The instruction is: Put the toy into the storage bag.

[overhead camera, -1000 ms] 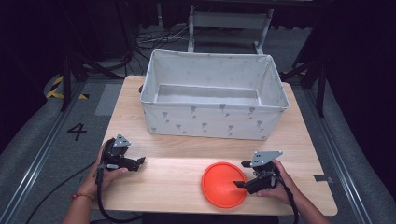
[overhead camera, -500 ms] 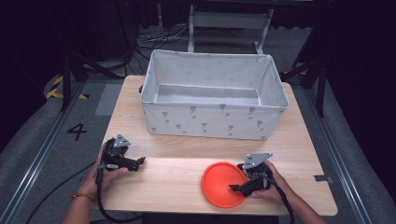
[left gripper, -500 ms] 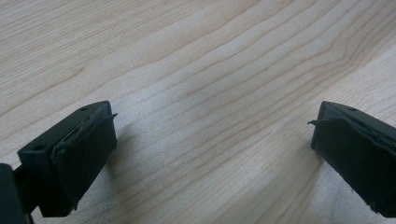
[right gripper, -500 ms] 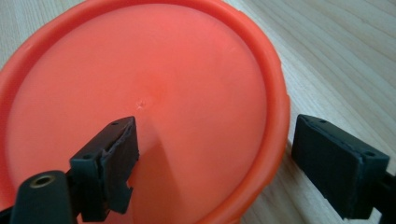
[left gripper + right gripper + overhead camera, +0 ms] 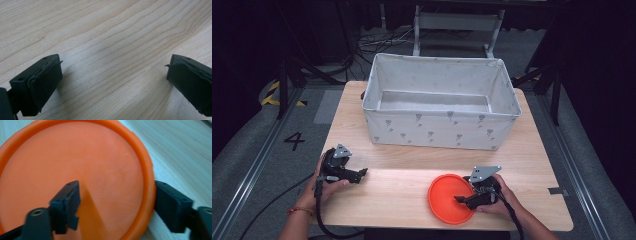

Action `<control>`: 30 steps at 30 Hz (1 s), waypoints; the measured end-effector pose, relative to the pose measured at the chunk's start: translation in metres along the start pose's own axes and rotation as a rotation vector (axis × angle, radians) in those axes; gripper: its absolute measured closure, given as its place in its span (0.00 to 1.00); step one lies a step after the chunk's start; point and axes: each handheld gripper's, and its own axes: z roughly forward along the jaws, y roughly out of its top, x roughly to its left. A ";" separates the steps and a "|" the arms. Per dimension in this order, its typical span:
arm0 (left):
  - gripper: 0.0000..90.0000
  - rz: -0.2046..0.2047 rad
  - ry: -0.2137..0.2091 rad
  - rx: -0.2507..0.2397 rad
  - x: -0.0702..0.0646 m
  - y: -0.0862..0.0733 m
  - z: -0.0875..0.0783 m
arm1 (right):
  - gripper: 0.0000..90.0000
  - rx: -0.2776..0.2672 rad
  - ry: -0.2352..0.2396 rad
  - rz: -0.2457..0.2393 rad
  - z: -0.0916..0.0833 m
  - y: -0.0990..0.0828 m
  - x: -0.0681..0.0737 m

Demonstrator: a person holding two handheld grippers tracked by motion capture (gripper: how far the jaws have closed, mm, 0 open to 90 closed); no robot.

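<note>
Right gripper [image 5: 462, 199] jaws, closing, straddle plate [image 5: 447, 197] rim; left gripper [image 5: 361, 173] jaws open.

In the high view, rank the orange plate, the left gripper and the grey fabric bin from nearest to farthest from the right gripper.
1. orange plate: its rim lies between the jaws of the right gripper.
2. grey fabric bin: behind, toward the table's far side.
3. left gripper: across the table, near its left edge.
</note>
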 end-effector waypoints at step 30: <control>0.01 -0.002 -0.001 0.000 0.000 0.000 0.000 | 0.91 -0.179 0.025 -0.075 -0.056 0.027 0.002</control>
